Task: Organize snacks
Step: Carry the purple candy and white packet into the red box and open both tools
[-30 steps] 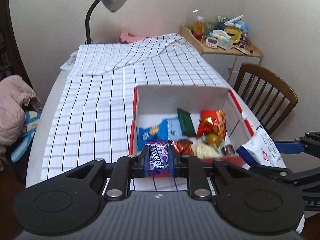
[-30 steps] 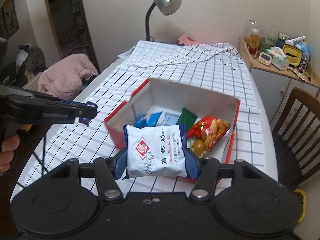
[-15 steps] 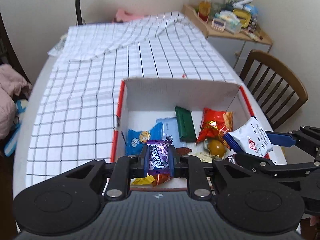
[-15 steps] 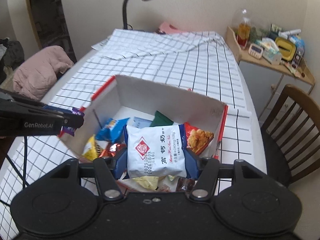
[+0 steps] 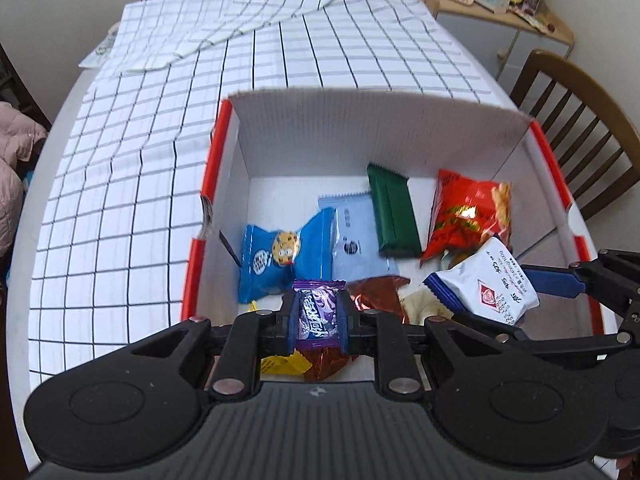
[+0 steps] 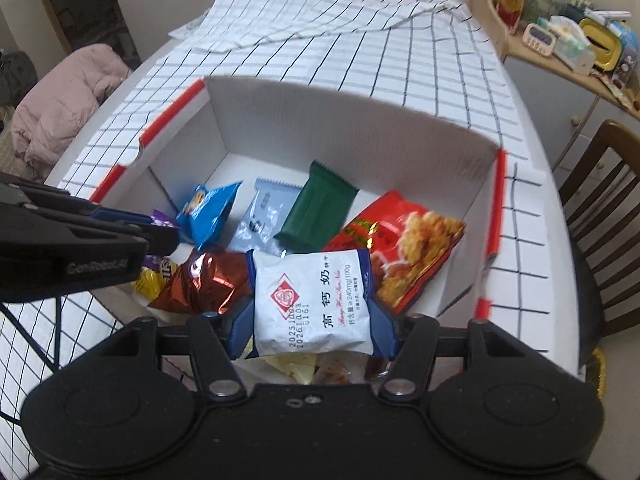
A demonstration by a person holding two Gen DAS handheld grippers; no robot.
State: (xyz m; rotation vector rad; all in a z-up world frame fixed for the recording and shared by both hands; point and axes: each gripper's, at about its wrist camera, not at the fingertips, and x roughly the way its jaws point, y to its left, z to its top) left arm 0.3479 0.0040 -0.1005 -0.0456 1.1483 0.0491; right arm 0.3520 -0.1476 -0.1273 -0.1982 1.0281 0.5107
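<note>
Your left gripper [image 5: 319, 317] pinches a small purple candy wrapper [image 5: 319, 312] between its blue pads, hanging over the near left part of the open red-and-white box [image 5: 360, 128]. Your right gripper [image 6: 312, 304] clamps a white milk-snack packet [image 6: 316, 300] with blue edges, held over the near middle of the same box. Inside the box lie a blue cookie packet [image 5: 280, 256], a pale grey-blue sachet [image 5: 356, 240], a dark green bar [image 5: 392, 212], a red chip bag [image 5: 468, 216], a copper foil pack [image 6: 204, 284] and a yellow wrapper [image 5: 284, 364]. The box sits on a white checked tablecloth [image 5: 140, 160]. A wooden chair [image 6: 600, 184] stands just beside the table on the right.
</note>
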